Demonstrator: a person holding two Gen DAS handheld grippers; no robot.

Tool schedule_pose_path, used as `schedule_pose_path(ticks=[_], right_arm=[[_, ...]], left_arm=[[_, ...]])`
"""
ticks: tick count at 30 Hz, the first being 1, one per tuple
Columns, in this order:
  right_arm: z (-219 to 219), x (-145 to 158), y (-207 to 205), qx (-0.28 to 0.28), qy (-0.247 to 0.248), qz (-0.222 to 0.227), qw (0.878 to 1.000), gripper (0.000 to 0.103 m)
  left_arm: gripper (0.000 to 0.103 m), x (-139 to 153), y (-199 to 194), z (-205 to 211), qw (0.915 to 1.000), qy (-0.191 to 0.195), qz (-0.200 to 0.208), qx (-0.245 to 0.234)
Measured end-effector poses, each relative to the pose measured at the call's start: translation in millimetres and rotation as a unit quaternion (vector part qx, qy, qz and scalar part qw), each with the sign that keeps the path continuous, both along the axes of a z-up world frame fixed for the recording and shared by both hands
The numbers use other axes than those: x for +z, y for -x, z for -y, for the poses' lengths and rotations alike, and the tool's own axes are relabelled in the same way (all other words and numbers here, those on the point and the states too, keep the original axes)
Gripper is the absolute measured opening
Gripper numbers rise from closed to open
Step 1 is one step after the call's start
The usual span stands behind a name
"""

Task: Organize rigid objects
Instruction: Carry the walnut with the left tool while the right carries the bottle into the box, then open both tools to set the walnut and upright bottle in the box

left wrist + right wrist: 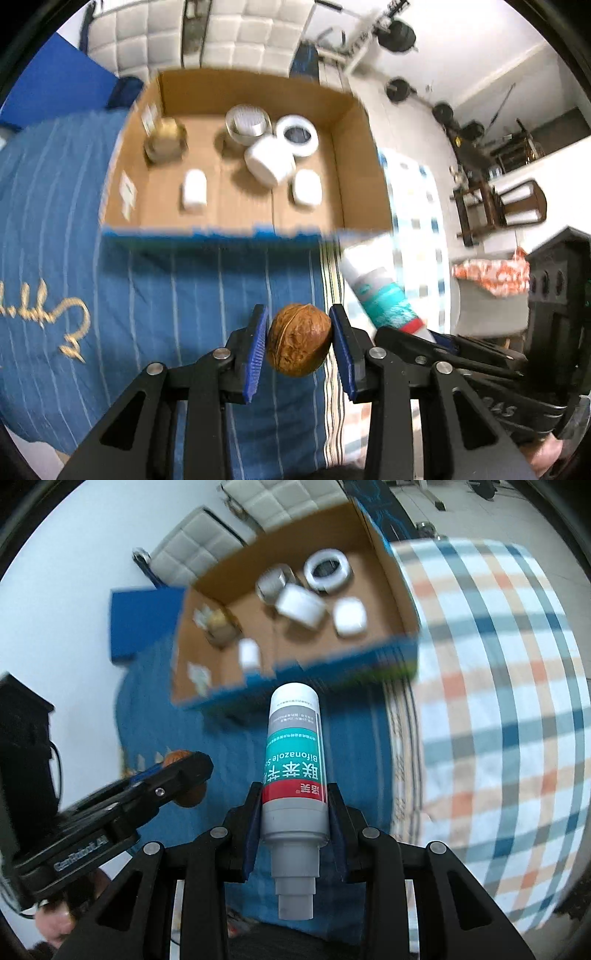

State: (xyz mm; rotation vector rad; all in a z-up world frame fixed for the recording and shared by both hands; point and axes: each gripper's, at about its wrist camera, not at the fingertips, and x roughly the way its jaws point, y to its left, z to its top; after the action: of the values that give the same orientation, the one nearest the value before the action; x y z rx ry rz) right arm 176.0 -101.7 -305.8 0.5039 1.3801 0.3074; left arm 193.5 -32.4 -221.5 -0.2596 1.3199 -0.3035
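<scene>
The left gripper [299, 338] is holding a brown walnut [298, 339], its blue jaws closed against both sides. Just to its right, the right gripper [294, 821] is clamping a teal-and-white bottle [294, 760] near its cap end. Both are hanging above a blue striped bedspread [166, 280], with bare cloth lying between them and the near wall of an open cardboard box [354, 155]. Farther off, the box is holding several white containers [269, 158], a white tape roll [297, 134] and a gold-lidded jar [165, 142].
</scene>
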Motion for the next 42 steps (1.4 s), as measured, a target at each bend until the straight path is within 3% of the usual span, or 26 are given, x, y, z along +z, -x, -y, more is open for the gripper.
schedule_pose_path(ticks=[4,7,12,17,22,27,30,37,42], right_arm=[[9,40,-33,-0.018,0.005,0.044,0.999,0.035],[7,41,-67,-0.034,0.04,0.067,0.996,0.035],[-6,8,-123,-0.035,0.139,0.081,0.986,0.035],[-9,-49,-166,-0.037,0.19,0.043,0.98,0.035],[-20,-104,-194,-0.017,0.26,0.013,0.965,0.035],[-33,-128,-201,0.009,0.325,-0.001,0.946,0.035],[-36,-131,-201,0.022,0.337,-0.007,0.941,0.035],[-30,-132,-204,0.029,0.325,-0.034,0.945,0.035],[-24,-128,-201,0.033,0.305,-0.051,0.951,0.037]], left_arm=[[0.031,9,-39,-14,0.9996,-0.017,0.017,0.015],[0.031,0,-71,-31,0.9988,-0.036,0.014,0.029],[0.031,-37,-124,-51,0.9975,-0.044,-0.026,0.049],[0.031,-86,-166,-47,0.9946,-0.042,-0.083,0.046],[0.031,-121,-183,-27,0.9908,-0.074,-0.11,0.027],[0.031,-150,-180,-14,0.987,-0.08,-0.138,0.022],[0.032,-164,-179,-7,0.9848,-0.084,-0.151,0.014],[0.032,-180,-180,-5,0.981,-0.087,-0.173,0.012],[0.045,-177,-174,-13,0.9813,-0.075,-0.175,0.024]])
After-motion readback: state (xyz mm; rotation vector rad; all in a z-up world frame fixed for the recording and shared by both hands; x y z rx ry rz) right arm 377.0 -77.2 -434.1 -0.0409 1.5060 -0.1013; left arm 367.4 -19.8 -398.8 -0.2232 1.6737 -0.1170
